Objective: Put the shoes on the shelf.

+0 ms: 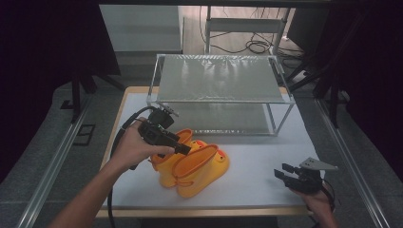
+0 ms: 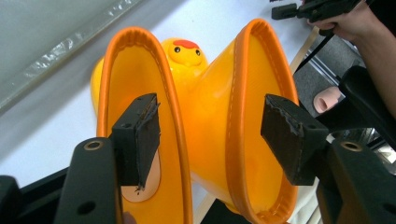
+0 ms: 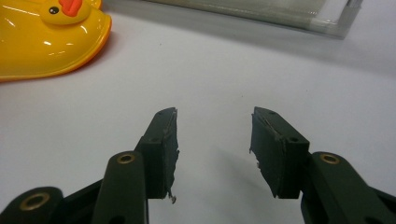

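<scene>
Yellow rubber duck-faced boots [image 1: 194, 165] lie together on the white counter [image 1: 266, 166], their orange-rimmed openings facing the left claw [image 2: 210, 135]. Its jaws gape wide, one pad inside the left boot's opening, the other inside the right boot's, pressing nothing.

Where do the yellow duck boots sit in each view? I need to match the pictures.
High view: yellow duck boots lie left of centre on the white table, under the left gripper.
Left gripper view: their two orange-rimmed openings between the open jaws.
Right gripper view: one duck-faced toe, top left.
Shared landmark: the clear shelf rack.
</scene>
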`<state>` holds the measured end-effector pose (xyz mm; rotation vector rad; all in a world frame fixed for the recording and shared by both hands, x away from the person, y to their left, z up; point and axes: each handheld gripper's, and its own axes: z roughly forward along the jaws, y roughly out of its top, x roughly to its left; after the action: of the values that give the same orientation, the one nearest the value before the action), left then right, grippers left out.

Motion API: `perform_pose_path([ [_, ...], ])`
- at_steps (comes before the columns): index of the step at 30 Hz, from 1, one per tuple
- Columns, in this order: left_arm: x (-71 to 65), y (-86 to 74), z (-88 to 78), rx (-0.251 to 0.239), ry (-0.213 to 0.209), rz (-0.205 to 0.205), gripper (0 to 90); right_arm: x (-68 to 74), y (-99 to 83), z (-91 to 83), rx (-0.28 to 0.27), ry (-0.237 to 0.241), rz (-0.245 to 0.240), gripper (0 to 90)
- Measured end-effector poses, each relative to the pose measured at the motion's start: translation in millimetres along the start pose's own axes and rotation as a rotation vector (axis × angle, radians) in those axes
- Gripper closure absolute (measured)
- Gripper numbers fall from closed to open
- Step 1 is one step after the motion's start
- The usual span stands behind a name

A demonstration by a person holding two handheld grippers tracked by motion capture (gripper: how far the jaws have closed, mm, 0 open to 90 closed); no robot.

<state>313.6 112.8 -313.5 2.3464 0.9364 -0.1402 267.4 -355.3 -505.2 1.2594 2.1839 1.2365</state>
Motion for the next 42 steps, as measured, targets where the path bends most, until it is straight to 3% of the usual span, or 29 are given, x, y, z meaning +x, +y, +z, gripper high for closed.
perform_pose_path([
  [3, 1.9, -0.6, 1.9, 0.006, -0.003, -0.003, 37.1, 0.0, 0.0, -0.1, -0.002, 0.0, 0.001, 50.7],
  [6, 2.7, -2.1, 7.3, 0.019, -0.036, -0.009, 36.3, 0.1, 0.0, -0.2, -0.001, 0.0, 0.001, 50.8],
  [15, 0.0, 0.4, 23.0, 0.068, -0.021, 0.005, 36.5, 0.5, -0.2, 0.7, 0.005, 0.001, 0.001, 50.8],
  [19, 1.5, 0.3, 33.2, 0.079, -0.008, -0.016, 37.8, -0.1, -0.4, 0.7, 0.005, -0.003, 0.004, 50.8],
  [23, 2.3, -0.4, 37.7, 0.077, 0.007, -0.033, 45.8, -1.0, -0.7, 0.6, 0.004, -0.009, 0.007, 50.8],
  [28, 5.4, -1.8, 35.4, 0.059, -0.001, -0.059, 62.1, -1.3, -0.8, 0.9, 0.006, -0.014, 0.012, 50.8],
  [33, 6.6, -3.0, 32.9, 0.037, 0.015, -0.051, 77.6, -1.2, -0.7, 1.2, 0.003, -0.02, 0.013, 50.9],
  [36, 6.2, -2.6, 31.9, 0.035, 0.037, -0.042, 81.2, -1.9, -0.7, 0.5, 0.008, -0.025, 0.018, 51.0],
  [42, 6.3, -1.6, 31.5, 0.027, 0.038, -0.032, 81.7, -2.2, -0.5, 0.4, 0.005, -0.027, 0.019, 51.0],
])
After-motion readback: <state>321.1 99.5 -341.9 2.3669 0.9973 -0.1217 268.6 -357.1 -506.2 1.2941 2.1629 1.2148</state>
